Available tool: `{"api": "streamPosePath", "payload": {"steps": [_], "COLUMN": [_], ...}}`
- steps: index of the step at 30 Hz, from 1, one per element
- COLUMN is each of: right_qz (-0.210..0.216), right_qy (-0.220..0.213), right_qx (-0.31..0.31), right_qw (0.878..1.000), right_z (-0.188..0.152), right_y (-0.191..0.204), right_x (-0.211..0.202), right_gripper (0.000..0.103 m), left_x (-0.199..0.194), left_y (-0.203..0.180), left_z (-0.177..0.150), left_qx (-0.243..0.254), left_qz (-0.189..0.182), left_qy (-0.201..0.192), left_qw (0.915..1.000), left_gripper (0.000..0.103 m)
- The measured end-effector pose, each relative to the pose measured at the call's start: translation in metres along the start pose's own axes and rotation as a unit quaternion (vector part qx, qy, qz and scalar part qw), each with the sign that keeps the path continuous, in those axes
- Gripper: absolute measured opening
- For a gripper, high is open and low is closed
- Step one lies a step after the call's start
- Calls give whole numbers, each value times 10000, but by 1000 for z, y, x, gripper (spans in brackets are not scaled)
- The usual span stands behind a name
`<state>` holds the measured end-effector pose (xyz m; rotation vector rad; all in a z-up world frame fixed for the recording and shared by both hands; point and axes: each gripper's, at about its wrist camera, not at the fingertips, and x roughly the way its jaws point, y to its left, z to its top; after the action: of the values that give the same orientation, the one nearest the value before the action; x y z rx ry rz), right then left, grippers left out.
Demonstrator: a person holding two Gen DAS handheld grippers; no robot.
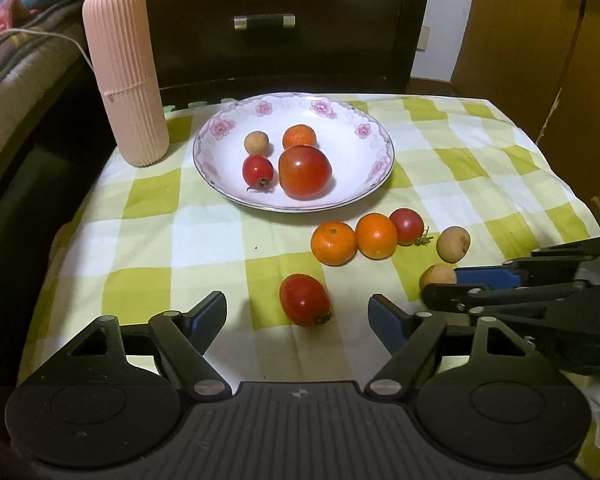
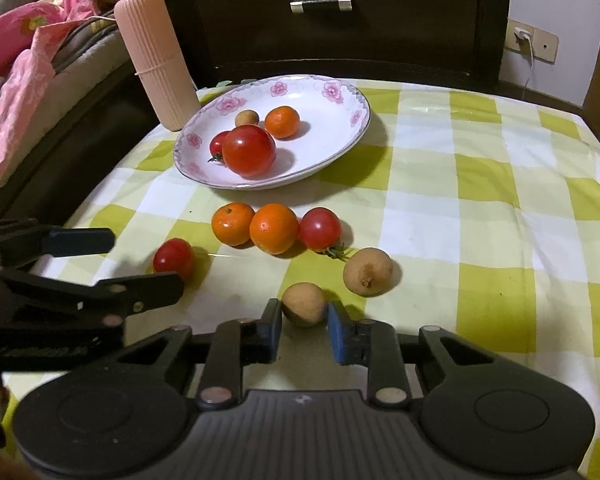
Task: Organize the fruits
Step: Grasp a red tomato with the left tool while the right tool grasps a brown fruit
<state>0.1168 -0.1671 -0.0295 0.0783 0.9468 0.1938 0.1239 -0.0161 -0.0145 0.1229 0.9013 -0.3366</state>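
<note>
Right wrist view: right gripper (image 2: 304,330) seemingly pinches a round, matte tan longan (image 2: 303,304); left gripper (image 1: 298,316) spread around an oval, glossy tomato (image 1: 304,299), stem toward camera.

The tablecloth (image 1: 148,200) is checked in yellow-green, pale yellow and white. The plate (image 1: 220,128) is white with pink flowers round a silver-edged rim. On the cloth lie two orange mandarins (image 1: 334,243), red cherry tomatoes (image 1: 305,299) and tan-brown longans (image 2: 304,304). The ribbed cylindrical case (image 1: 126,76) is pale pink. The right gripper (image 2: 304,334) is black with blue pads (image 2: 340,340).
</note>
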Motion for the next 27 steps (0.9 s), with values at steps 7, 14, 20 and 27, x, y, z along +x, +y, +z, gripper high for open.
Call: {"api": "streamPosePath", "payload": {"steps": [7, 14, 20, 27], "right_qz": [105, 162, 120, 116], "right_qy": [-95, -78, 26, 68], "right_qx": [-47, 38, -58, -122], "right_qw": [9999, 9998, 9999, 9998], "right_z": [-1, -2, -7, -10], "right_y": [-2, -6, -3, -3], "right_x": [-6, -12, -8, -5], "right_gripper": [32, 32, 32, 33], "left_x": [14, 21, 24, 24], "left_y": [-1, -2, -3, -4], "left_z": [-2, -3, -3, -4], "left_qx": [67, 49, 102, 149], "left_qz": [-29, -36, 36, 84], "left_qy": [109, 129, 81, 56], "left_qw": [9999, 9999, 9999, 9998], "left_gripper": [56, 45, 45, 46]}}
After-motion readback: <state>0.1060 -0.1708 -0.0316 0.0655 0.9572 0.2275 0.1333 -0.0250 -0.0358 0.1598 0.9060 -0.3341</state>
